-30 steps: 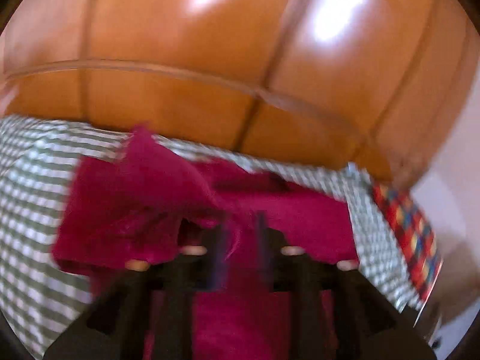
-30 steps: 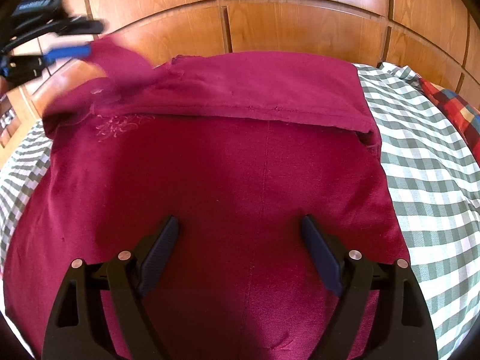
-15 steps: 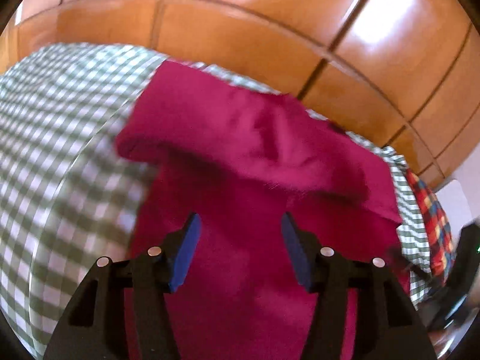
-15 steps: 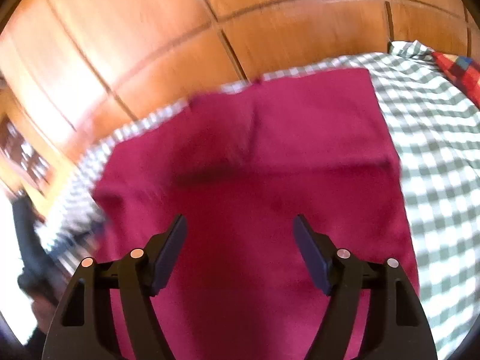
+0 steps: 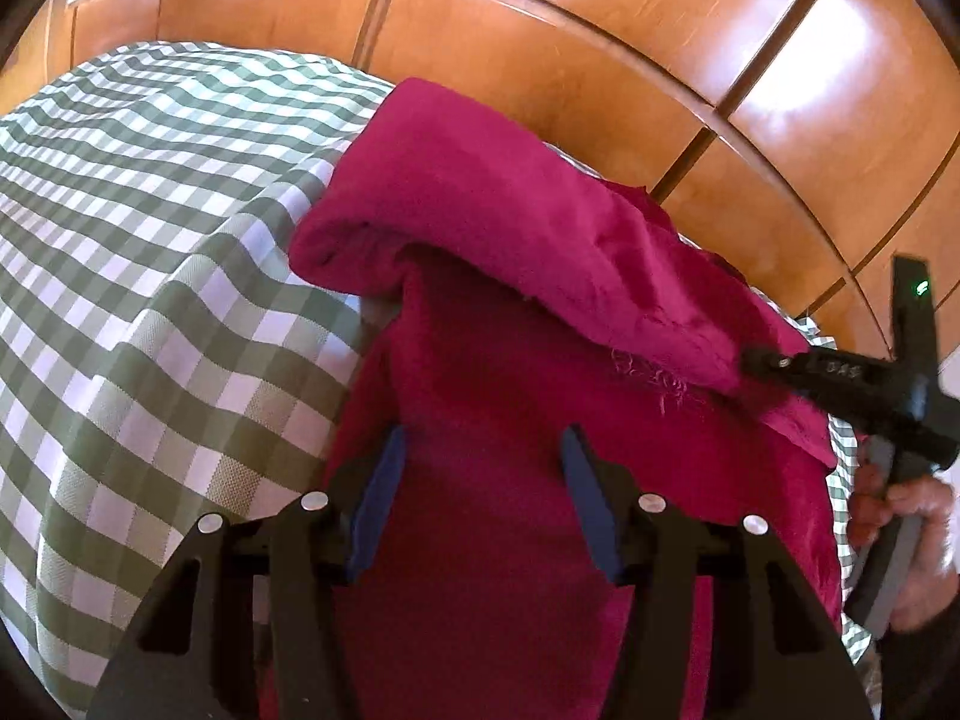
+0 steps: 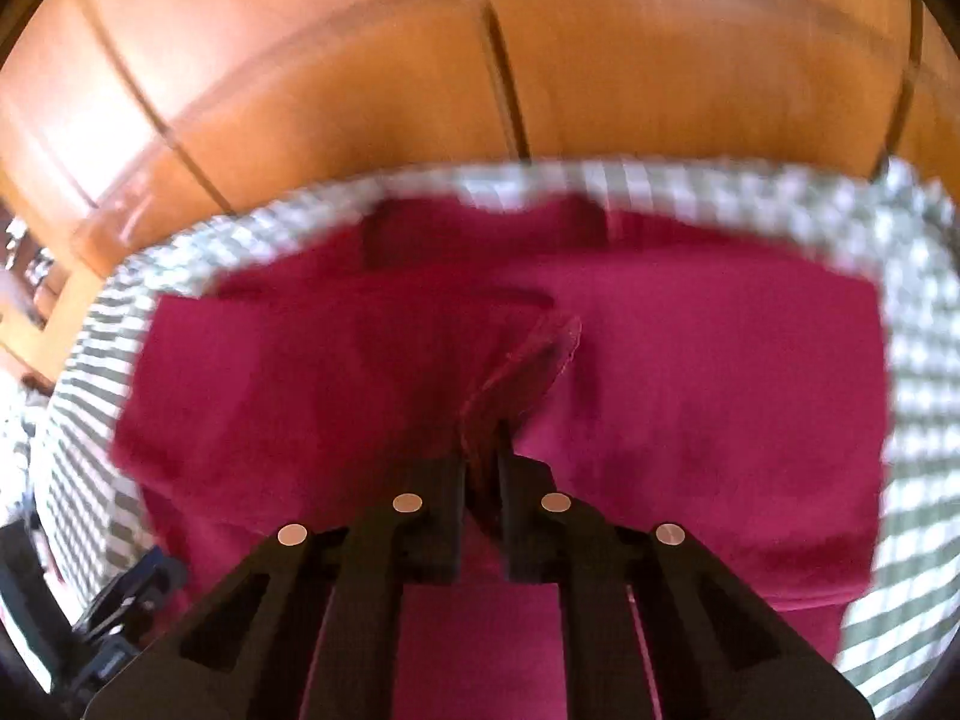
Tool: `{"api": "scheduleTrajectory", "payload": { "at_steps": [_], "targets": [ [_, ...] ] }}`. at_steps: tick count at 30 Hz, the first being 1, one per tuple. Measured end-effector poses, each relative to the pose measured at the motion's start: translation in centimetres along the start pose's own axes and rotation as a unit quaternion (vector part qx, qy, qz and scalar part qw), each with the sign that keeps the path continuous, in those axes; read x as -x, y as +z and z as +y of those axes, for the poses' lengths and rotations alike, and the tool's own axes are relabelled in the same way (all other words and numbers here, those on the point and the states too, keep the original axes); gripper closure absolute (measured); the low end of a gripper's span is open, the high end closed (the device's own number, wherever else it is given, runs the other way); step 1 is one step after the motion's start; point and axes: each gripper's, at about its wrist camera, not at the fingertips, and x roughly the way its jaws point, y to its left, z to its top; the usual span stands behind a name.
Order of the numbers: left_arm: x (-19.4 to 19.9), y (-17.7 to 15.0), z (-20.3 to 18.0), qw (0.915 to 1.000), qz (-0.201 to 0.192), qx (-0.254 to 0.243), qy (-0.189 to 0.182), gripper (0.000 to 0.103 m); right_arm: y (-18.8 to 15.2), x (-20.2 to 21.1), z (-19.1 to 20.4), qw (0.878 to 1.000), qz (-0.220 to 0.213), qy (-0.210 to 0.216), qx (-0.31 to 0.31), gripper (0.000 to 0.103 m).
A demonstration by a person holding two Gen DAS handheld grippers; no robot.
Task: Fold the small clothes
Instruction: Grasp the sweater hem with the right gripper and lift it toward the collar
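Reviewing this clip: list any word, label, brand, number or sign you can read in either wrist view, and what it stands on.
Pale embossed characters on the black body of the right claw, seen from the left wrist view: too small and blurred to read.
A small green light on that claw's upright part: a lamp, no text.
Red garment, checked cloth, wooden panels: no text.
Right wrist view: motion-blurred, no lettering seen.

Hardly anything to read here

On the left wrist view, the right gripper [image 5: 744,366] comes in from the right edge, and its black body carries small pale raised characters, too tiny and soft to make out for certain. A green light glows on the black upright part above it, but that's a lamp, no lettering. The right wrist view is smeared with blur, and no writing shows on anything there.
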Motion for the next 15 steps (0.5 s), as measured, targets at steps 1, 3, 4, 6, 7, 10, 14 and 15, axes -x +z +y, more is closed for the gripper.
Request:
{"api": "scheduleTrajectory", "payload": {
  "at_steps": [1, 3, 4, 6, 7, 10, 14, 15],
  "targets": [
    [0.2, 0.2, 0.0, 1.0000, -0.002, 0.000, -0.001, 0.050, 0.7, 2.1, 0.4, 1.000, -0.029, 0.011, 0.006, 0.096],
    [0.6, 0.6, 0.1, 0.9999, -0.015, 0.001, -0.004, 0.050, 1.7, 4.9, 0.2, 0.998, -0.065, 0.013, 0.012, 0.095],
    [0.6, 1.0, 0.1, 0.9998, -0.020, 0.002, -0.008, 0.050, 2.1, 6.1, -0.2, 0.997, -0.079, 0.017, 0.010, 0.095],
    [0.3, 1.7, 0.1, 0.9998, -0.021, 0.007, -0.003, 0.050, 2.6, 6.9, -1.3, 0.996, -0.088, 0.007, 0.007, 0.095],
    [0.1, 2.1, 0.3, 0.9997, -0.022, 0.012, 0.001, 0.050, 2.6, 6.8, -2.0, 0.996, -0.089, -0.003, 0.004, 0.095],
    [-0.3, 3.4, 1.3, 0.9984, -0.031, 0.044, 0.019, 0.050, 1.5, 5.5, -5.4, 0.997, -0.062, -0.027, -0.040, 0.095],
    [-1.1, 4.7, 3.7, 0.9941, -0.019, 0.101, 0.033, 0.049, -2.2, 2.7, -10.8, 0.993, -0.005, -0.047, -0.111, 0.096],
    [-1.3, 4.8, 4.0, 0.9938, -0.014, 0.104, 0.036, 0.048, -2.9, 1.7, -11.3, 0.992, 0.006, -0.055, -0.117, 0.095]
  ]
}}
